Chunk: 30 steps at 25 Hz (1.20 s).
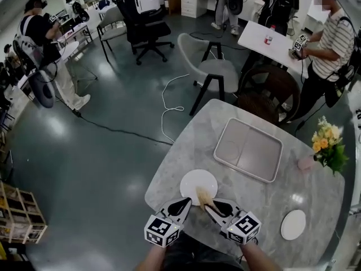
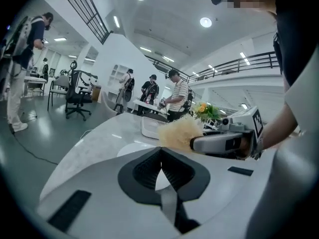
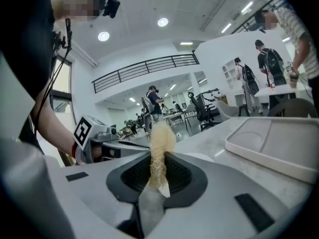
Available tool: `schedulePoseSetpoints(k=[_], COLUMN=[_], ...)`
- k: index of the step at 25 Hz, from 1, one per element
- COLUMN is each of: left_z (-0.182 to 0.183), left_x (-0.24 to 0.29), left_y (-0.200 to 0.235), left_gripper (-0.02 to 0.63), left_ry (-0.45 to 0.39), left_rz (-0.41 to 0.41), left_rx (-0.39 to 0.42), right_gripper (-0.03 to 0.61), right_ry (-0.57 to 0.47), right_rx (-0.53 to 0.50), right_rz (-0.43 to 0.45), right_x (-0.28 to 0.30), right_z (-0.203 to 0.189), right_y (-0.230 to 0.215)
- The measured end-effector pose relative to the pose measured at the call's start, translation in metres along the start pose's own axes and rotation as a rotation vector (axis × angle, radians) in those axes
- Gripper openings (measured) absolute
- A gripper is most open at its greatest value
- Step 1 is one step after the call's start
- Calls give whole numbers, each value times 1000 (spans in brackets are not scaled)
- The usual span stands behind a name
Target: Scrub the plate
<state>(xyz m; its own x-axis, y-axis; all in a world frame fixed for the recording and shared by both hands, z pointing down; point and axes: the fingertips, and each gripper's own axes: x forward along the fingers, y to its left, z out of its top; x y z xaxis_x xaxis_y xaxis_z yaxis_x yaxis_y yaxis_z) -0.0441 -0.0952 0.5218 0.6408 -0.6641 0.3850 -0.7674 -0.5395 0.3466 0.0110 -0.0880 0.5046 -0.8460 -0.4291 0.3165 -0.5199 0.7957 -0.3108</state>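
While the right tool (image 1: 211, 206) clamps the scrubber (image 1: 203, 197), the plate (image 1: 194, 180) lies just ahead (left tool (image 1: 183, 205) closed, empty).

Can't see the plate's (image 1: 194, 183) near rim, covered by the scrubber (image 1: 203, 197), left gripper (image 1: 185, 204) and right gripper (image 1: 216, 207). Can't make out the scrubber's base, sunk between the right gripper's jaws. Can't follow the forearms (image 1: 151, 260) past the head view's bottom edge.
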Motion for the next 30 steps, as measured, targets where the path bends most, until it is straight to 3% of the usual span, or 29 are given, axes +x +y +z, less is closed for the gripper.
schedulePoseSetpoints(k=[6, 12, 19, 22, 25, 30], left_z=[-16, -31, -41, -39, -39, -45], left_x=[5, 13, 19, 23, 27, 31], left_y=[28, 46, 64, 67, 67, 67], left_gripper=[11, 11, 11, 11, 12, 12], left_ry=[143, 293, 390, 416, 456, 528], left_rz=[26, 57, 76, 70, 46, 24], left_rx=[81, 255, 338, 424, 509, 563], right_gripper=[72, 73, 72, 72, 72, 72], right_ry=[151, 307, 520, 594, 643, 675], right_rx=[-252, -527, -898, -1029, -1116, -1173], right_rz=[-32, -30, -52, -46, -22, 3], right_x=[18, 34, 46, 47, 48, 48], right_z=[-3, -14, -35, -45, -54, -66], right_y=[-11, -19, -31, -36, -37, -35])
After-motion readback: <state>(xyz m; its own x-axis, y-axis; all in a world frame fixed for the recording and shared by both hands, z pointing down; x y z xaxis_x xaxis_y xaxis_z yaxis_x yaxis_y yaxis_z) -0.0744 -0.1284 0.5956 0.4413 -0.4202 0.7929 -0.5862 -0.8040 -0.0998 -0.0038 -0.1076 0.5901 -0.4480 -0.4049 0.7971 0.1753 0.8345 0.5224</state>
